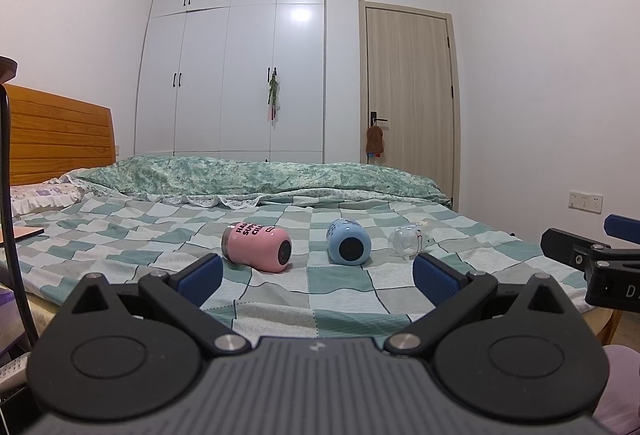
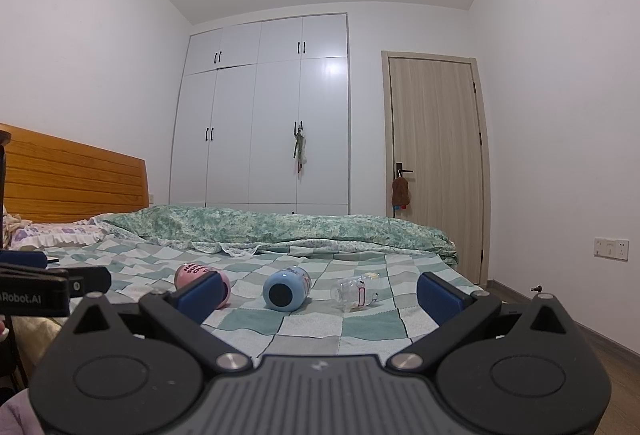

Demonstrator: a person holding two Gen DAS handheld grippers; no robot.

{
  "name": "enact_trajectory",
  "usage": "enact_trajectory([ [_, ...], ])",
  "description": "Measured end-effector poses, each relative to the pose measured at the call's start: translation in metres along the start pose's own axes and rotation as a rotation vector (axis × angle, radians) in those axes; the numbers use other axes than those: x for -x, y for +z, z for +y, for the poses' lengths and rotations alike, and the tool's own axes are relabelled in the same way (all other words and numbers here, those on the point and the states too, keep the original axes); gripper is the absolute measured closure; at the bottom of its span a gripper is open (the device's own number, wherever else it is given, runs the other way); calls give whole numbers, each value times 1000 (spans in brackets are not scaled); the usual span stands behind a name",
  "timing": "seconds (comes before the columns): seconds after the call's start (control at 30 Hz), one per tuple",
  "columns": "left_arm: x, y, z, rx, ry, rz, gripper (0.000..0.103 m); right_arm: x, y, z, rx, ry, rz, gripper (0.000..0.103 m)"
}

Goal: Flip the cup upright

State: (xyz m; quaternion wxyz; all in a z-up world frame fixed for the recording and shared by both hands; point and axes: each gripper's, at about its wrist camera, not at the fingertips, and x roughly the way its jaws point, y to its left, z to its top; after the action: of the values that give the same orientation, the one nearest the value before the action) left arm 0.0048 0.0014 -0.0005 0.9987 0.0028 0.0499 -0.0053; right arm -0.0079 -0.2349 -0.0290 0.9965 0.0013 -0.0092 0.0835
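Three cups lie on their sides on the checked bed sheet (image 1: 344, 287): a pink cup (image 1: 256, 246) with black lettering at the left, a blue cup (image 1: 349, 241) in the middle, and a clear glass cup (image 1: 407, 239) at the right. They also show in the right wrist view: the pink cup (image 2: 192, 274), partly hidden behind a finger, the blue cup (image 2: 287, 288) and the clear cup (image 2: 356, 291). My left gripper (image 1: 318, 279) is open and empty, short of the cups. My right gripper (image 2: 320, 295) is open and empty, also short of them.
A rolled green floral quilt (image 1: 256, 177) lies across the far side of the bed. A wooden headboard (image 1: 60, 135) stands at the left, a white wardrobe (image 1: 236, 63) and a door (image 1: 408, 91) behind. The other gripper shows at each view's edge (image 1: 592, 259).
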Motion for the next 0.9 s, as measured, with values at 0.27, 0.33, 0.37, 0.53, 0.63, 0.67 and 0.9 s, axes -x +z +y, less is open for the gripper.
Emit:
enact_trajectory([
  [0.27,-1,0,-1,0,0,-1,0,0,0,0,0,1,0,0],
  [0.33,0,0,-1,0,0,0,0,0,0,0,0,1,0,0],
  [0.37,0,0,-1,1,1,0,0,0,0,0,0,1,0,0],
  [0.53,0,-1,-1,0,0,-2,0,1,0,1,1,3,1,0],
  [0.63,0,-1,-2,0,-1,-3,0,1,0,1,1,3,1,0],
  [0.67,0,-1,-2,0,0,-3,0,1,0,1,1,3,1,0],
  [0.9,0,-1,-3,-1,-1,-3,0,1,0,1,1,4,1,0],
])
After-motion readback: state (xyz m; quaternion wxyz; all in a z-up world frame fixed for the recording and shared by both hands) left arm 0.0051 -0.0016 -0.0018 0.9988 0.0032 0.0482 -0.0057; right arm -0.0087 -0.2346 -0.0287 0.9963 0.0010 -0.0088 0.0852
